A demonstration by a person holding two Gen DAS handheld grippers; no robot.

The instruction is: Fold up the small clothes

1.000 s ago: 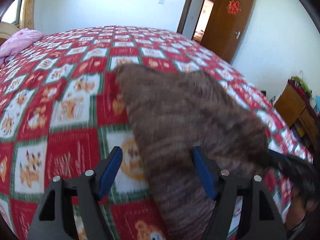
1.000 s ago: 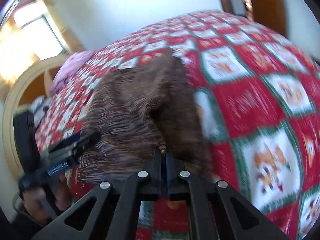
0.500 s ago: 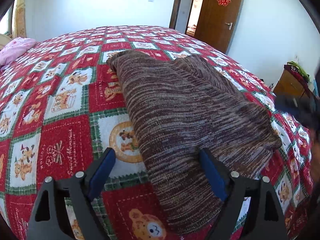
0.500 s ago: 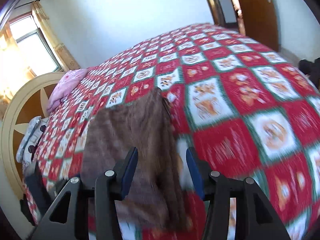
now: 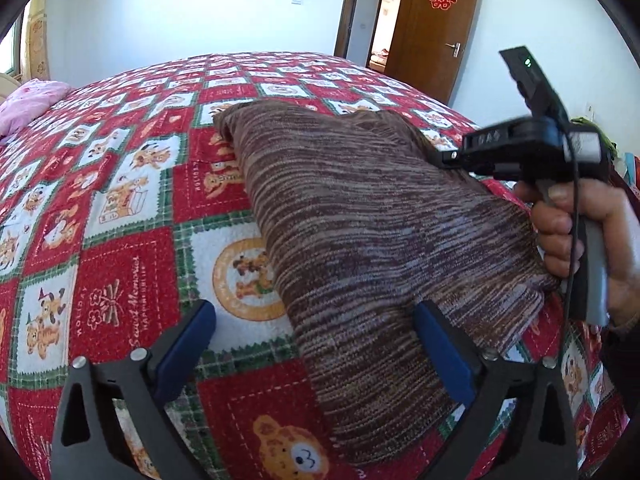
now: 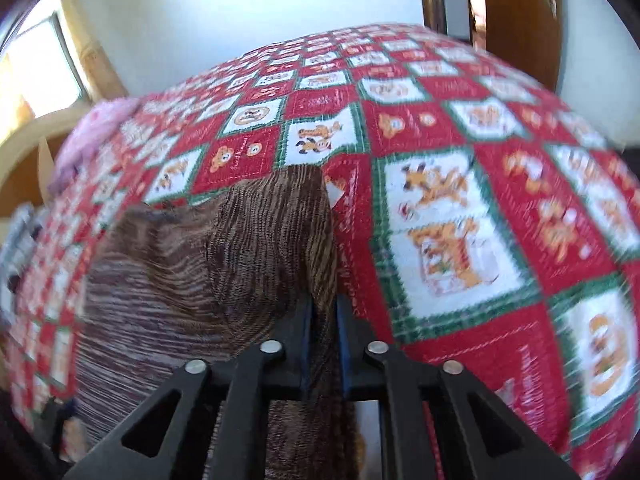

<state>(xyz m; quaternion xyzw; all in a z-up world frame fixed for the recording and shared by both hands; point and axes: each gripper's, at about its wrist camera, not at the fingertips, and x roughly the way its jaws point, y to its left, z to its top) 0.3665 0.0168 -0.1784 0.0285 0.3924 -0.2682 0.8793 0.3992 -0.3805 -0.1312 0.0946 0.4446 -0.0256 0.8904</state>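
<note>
A brown striped knit garment (image 5: 360,240) lies on the red patchwork bedspread (image 5: 120,208), running from the middle of the bed toward the near right. My left gripper (image 5: 316,352) is open and empty, its blue pads just above the garment's near end. My right gripper (image 6: 323,320) is shut on a fold of the garment (image 6: 240,264) at its right edge. In the left wrist view, the right gripper (image 5: 444,157) reaches in from the right, held by a hand.
A pink pillow (image 5: 28,104) lies at the far left of the bed. A brown door (image 5: 432,28) stands open behind the bed. A wooden headboard (image 6: 36,152) and a window are at the left in the right wrist view.
My right gripper let go of the garment, opened, then shut again on a fold at its right edge. My left gripper stayed open and drew back a little.
</note>
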